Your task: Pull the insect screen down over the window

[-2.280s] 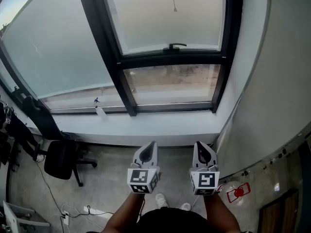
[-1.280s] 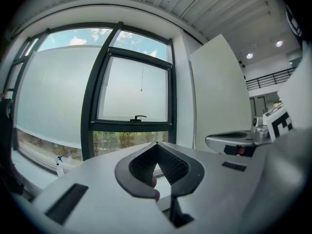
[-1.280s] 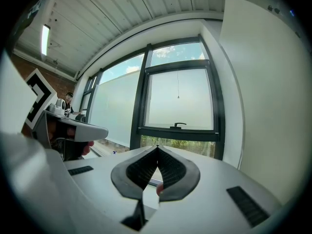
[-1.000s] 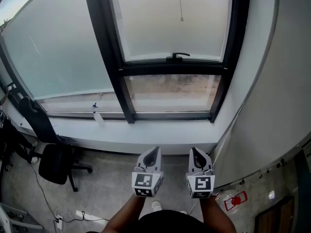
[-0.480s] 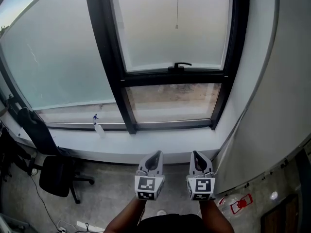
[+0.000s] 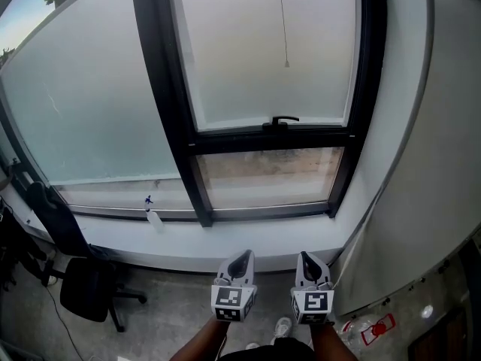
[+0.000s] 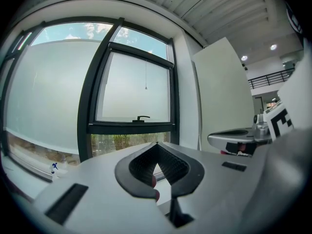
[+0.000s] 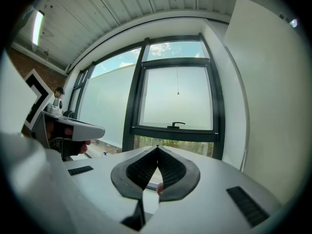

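Observation:
A black-framed window [image 6: 270,138] fills the far wall, with a thin pull cord [image 6: 283,21] hanging from its top and ending in a small bead [image 6: 286,64]. Below the bead, a black handle [image 6: 284,120] sits on the crossbar. My left gripper [image 6: 242,256] and right gripper [image 6: 307,257] are side by side low in the head view, well short of the sill and far below the cord. Both are shut and hold nothing. The cord [image 7: 145,74] is also in the left gripper view beyond the shut left gripper [image 7: 156,144]. In the right gripper view the cord [image 8: 177,82] hangs above the right gripper [image 8: 157,146].
A white sill [image 6: 225,243] runs under the window with a spray bottle [image 6: 152,215] on it. A black office chair [image 6: 86,288] and a dark bag [image 6: 52,216] stand at the left. A white wall panel [image 6: 421,164] closes the right side.
The window has slid down and grown in the head view, showing more of its top and cord. Both grippers have come nearer the sill, still shut and side by side.

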A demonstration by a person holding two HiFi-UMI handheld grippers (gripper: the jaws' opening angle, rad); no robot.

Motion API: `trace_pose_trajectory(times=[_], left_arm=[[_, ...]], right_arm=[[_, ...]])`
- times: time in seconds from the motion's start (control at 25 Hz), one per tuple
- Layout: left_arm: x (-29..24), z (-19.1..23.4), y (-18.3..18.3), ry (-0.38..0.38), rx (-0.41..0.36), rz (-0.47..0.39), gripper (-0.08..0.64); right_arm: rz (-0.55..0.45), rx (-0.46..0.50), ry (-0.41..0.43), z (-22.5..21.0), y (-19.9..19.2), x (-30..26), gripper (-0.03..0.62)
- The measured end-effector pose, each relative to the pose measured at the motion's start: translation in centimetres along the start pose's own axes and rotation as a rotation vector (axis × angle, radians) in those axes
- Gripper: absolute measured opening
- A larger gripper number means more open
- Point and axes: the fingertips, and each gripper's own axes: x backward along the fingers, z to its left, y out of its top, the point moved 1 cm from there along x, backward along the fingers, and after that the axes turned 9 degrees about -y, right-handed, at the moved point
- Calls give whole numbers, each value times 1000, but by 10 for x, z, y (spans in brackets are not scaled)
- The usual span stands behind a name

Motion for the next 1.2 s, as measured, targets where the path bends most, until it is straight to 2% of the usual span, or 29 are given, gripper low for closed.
trace_pose_trajectory(times=[0.24, 0.76, 0.96, 1.2], left_arm=[[-31, 12, -2, 20, 0, 10, 2], [-135, 30, 12, 52, 0, 22, 1], [-159, 37, 9, 81, 4, 45, 2], [-171, 49, 8, 115, -11, 53, 2]], right_arm=[[2, 0, 12, -14, -5, -29, 3], [8, -4, 47, -66, -7, -129, 3], [16, -82, 76, -80, -4, -155, 3], [7, -113, 99, -83, -1, -178, 3]])
